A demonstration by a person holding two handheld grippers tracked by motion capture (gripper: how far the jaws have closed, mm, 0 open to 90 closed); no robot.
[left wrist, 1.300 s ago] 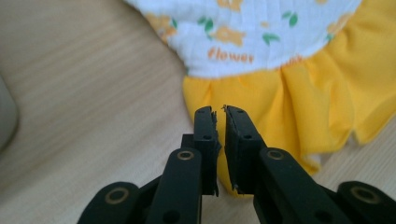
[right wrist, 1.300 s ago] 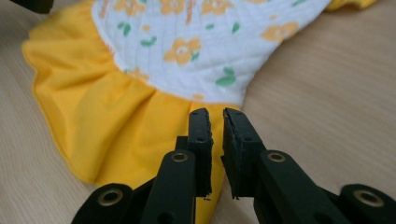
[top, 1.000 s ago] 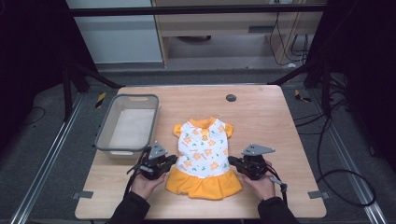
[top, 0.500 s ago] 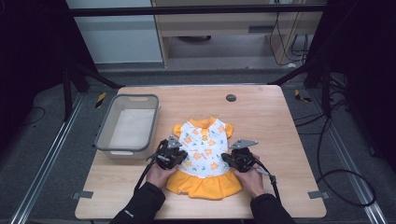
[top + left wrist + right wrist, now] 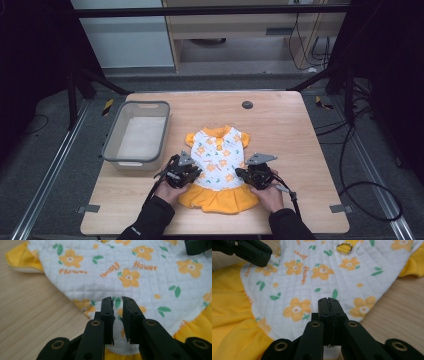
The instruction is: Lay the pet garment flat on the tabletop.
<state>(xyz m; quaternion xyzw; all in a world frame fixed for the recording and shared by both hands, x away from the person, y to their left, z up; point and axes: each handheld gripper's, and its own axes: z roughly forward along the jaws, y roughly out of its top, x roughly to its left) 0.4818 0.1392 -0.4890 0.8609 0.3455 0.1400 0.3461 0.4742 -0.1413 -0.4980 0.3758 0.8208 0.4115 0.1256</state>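
Small flowered dress (image 5: 218,165) lies flat on the bench (image 5: 290,130), between both tools. Left tool (image 5: 117,305): jaws slightly apart, just been opening, over the white cloth, nothing clamped. Right tool (image 5: 328,305): jaws together above the dress's edge.

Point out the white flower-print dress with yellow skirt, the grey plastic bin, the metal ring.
white flower-print dress (image 5: 218,157), high view, quilted bodice.
grey plastic bin (image 5: 111,145), high view, left rim.
metal ring (image 5: 344,244), right gripper view, its rim.
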